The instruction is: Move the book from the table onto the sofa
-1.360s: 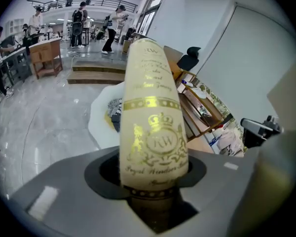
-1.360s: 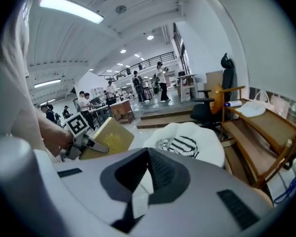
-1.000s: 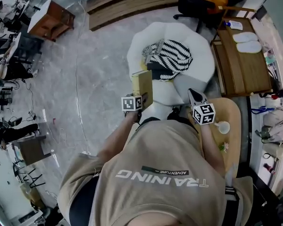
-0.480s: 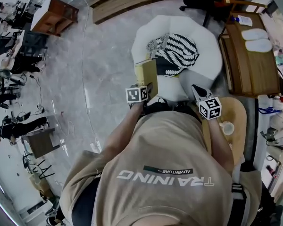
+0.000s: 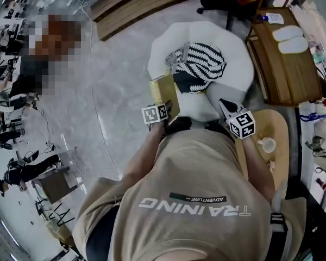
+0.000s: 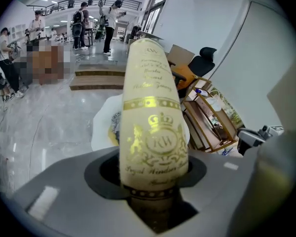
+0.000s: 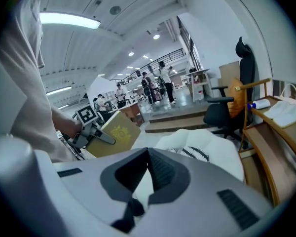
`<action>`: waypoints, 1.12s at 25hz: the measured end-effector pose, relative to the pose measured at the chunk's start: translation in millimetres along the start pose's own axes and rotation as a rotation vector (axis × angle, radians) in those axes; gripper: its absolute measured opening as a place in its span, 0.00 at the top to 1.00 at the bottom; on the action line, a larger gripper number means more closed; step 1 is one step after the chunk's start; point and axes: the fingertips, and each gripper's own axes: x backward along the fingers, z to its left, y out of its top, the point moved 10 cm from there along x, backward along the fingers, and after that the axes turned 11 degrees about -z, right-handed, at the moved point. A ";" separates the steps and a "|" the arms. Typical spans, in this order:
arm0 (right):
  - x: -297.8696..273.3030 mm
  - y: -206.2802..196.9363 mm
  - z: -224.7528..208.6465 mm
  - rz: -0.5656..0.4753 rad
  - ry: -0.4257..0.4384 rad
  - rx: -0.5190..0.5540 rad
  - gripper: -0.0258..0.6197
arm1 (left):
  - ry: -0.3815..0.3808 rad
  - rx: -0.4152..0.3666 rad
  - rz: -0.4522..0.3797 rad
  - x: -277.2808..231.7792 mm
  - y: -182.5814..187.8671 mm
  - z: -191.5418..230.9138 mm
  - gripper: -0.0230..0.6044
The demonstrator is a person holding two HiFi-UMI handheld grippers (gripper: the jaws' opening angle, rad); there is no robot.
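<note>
- Sofa point(image 5: 233, 45): white, round; lies ahead of both pairs of fingers. A striped cushion point(image 5: 202, 61) rests on its seat.
- Counter point(image 5: 280, 125): round, wooden; just outboard of the right fingers.
- Book point(image 5: 164, 90): tan cover, gold print; upright between the left fingers, well apart from the counter.
- Left gripper point(image 5: 167, 106): fingers point(image 6: 104, 172) grasping the book's lower end.
- Right gripper point(image 5: 224, 104): fingers point(image 7: 163, 174) clenched, nothing between them.

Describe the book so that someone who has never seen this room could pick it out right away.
Find the round white sofa on the grey floor, with a black-and-white striped cushion on it. Over its near left edge, the left gripper holds the book by one end. It is the only tan, gold-stamped thing there, with a crowned crest on its spine.
</note>
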 end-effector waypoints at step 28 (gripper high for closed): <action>-175.1 32.7 102.8 0.128 -0.122 0.043 0.95 | -0.241 0.208 0.146 -111.2 41.9 153.2 0.61</action>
